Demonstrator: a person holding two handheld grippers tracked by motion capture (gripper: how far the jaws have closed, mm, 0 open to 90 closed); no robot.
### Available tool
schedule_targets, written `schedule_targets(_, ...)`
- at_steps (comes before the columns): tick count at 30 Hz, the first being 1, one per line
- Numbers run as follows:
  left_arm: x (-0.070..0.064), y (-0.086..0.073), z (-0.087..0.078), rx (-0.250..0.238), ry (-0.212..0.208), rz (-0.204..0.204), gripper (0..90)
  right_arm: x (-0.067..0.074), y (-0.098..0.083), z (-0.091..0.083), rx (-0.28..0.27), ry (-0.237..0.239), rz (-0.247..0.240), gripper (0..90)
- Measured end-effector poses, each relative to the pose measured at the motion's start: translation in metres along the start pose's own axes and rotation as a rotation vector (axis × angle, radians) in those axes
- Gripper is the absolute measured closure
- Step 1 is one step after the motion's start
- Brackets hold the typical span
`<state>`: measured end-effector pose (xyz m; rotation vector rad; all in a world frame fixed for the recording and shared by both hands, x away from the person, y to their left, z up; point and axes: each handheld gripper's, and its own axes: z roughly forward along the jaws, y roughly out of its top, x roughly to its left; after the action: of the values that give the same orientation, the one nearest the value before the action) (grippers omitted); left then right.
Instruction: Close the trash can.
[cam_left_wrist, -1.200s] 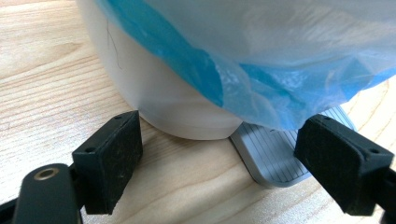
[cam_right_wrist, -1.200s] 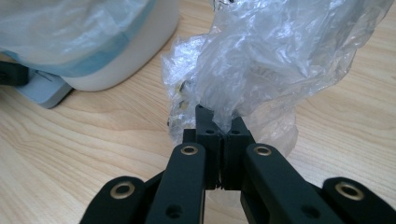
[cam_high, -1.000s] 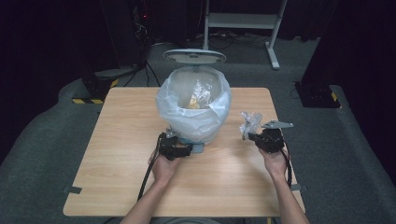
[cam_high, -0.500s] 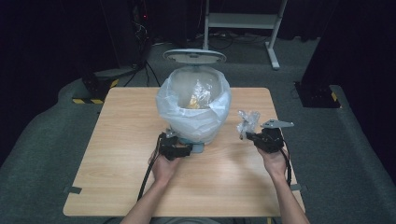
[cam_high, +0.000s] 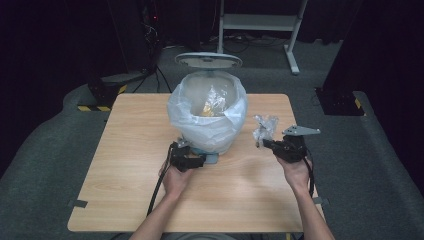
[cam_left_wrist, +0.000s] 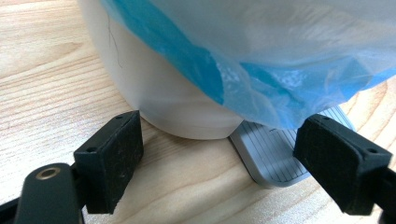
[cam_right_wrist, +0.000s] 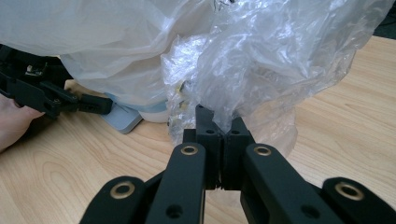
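Since a second ago our right tool has lifted the crumpled clear plastic wrapper a little higher above the worktop, while our left tool has stayed where it was at the foot of the pedal bin. We keep the right tool's jaws clamped together on the lower edge of the wrapper; in the right gripper view the wrapper billows up above the pinched jaws, with the bin's liner close behind it. We see the wrapper held just to the right of the bin, clear of the wooden surface and not touching the bin's rim as far as the high view lets us judge. Our left tool's jaws stand apart: in the left gripper view one black pad sits beside the white base of the bin and the other beside the grey foot pedal, neither one pressing on anything. The translucent bag liner is folded over the bin's rim and hangs down its sides, blue-tinted in the left gripper view. The bin's lid stands open behind it, and some yellowish rubbish lies inside
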<state>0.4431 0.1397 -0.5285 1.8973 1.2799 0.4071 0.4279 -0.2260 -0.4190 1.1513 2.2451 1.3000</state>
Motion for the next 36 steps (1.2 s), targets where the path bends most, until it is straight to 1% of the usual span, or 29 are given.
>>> schedule_targets(5, 0.000, 0.000, 0.000, -0.001, -0.001, 0.003, 15.9, 0.001, 0.002, -0.002, -0.004, 0.008, 0.005, 88.8)
schedule_targets(10, 0.000, 0.000, 0.000, 0.001, 0.000, 0.001, 15.9, 0.003, 0.009, -0.011, -0.032, 0.013, -0.008, 88.8)
schedule_targets(18, 0.000, 0.000, 0.000, 0.002, -0.001, -0.002, 16.0, 0.004, 0.015, -0.017, -0.035, 0.024, -0.007, 88.8)
schedule_targets(22, 0.000, 0.000, 0.000, -0.002, -0.002, 0.002, 16.0, 0.007, 0.020, -0.022, -0.051, 0.036, -0.014, 88.8)
schedule_targets(34, 0.000, 0.000, 0.000, 0.000, -0.001, -0.003, 16.2, 0.012, 0.033, -0.033, -0.065, 0.055, -0.034, 88.8)
schedule_targets(36, 0.000, 0.000, 0.000, -0.002, -0.002, 0.001, 16.3, 0.012, 0.035, -0.034, -0.065, 0.056, -0.041, 88.8)
